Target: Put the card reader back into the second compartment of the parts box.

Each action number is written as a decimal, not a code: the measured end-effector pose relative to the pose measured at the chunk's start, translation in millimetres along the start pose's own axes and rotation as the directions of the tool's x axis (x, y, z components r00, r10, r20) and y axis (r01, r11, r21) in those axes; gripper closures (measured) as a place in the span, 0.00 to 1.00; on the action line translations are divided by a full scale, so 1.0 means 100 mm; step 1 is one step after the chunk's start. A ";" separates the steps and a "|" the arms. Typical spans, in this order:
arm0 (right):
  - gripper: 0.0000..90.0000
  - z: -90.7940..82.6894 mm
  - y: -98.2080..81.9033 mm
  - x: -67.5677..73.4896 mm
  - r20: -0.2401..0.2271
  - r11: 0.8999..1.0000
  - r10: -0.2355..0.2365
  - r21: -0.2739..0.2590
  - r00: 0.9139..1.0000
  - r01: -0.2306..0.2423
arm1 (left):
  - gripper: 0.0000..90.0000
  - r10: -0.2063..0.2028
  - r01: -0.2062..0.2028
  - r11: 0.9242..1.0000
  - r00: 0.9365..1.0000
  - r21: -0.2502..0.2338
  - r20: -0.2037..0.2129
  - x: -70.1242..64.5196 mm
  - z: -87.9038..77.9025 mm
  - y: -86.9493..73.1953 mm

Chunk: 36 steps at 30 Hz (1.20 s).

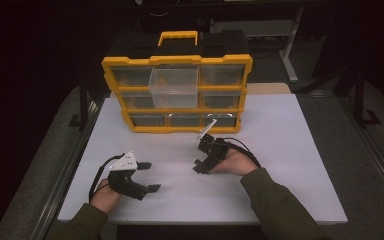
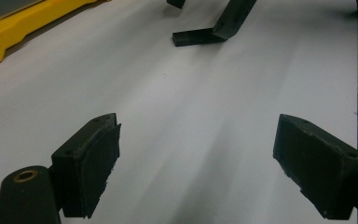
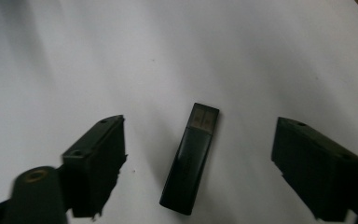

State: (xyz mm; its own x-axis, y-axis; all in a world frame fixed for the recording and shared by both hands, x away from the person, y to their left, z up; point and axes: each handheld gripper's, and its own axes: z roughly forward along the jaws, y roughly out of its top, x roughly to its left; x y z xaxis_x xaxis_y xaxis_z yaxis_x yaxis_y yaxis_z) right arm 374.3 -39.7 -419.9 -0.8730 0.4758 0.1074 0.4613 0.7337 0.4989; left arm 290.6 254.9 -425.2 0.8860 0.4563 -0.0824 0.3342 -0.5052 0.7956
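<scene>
A small black USB stick [image 3: 192,161] lies flat on the white tabletop [image 1: 285,150], its connector end pointing away from the camera. My right gripper [image 3: 198,154] straddles it, a pad on either side with a clear gap to each, so it is open. In the high view the right gripper [image 1: 200,156] sits at the table's middle, pointing left and down. My left gripper [image 1: 151,176] rests at the near left, open with nothing between its pads [image 2: 98,163]. One jaw of the right gripper [image 2: 214,30] shows far off in the left gripper view.
A yellow-framed organizer [image 1: 130,62] with several clear drawers stands upright at the table's far side. One clear drawer [image 1: 174,87] is pulled out at the upper middle. The organizer's yellow corner [image 2: 9,23] shows in the left gripper view. Dark floor surrounds the table.
</scene>
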 end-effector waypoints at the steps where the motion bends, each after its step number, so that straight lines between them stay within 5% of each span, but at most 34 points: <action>1: 0.24 0.00 0.00 0.00 -0.001 1.000 0.003 0.002 1.000 -0.003 | 0.16 -0.001 0.001 1.000 1.000 0.000 0.001 0.00 0.00 0.00; 16: 0.55 0.04 -0.03 0.01 0.000 0.998 -0.024 0.055 1.000 0.024 | 0.16 0.003 -0.003 1.000 1.000 -0.002 -0.001 -0.01 0.00 0.00; 36: 0.80 0.06 -0.03 0.05 0.039 0.995 -0.048 0.089 0.998 0.044 | 0.16 0.007 -0.007 1.000 1.000 -0.002 0.005 -0.01 0.00 0.00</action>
State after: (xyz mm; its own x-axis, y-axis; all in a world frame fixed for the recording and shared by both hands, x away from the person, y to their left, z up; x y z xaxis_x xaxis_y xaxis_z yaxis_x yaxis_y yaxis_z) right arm 369.4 -37.2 -425.9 -0.8871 0.4587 0.0503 0.4347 0.7941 0.4248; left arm 289.5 254.6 -424.7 0.8900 0.4489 -0.0798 0.3271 -0.5067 0.7976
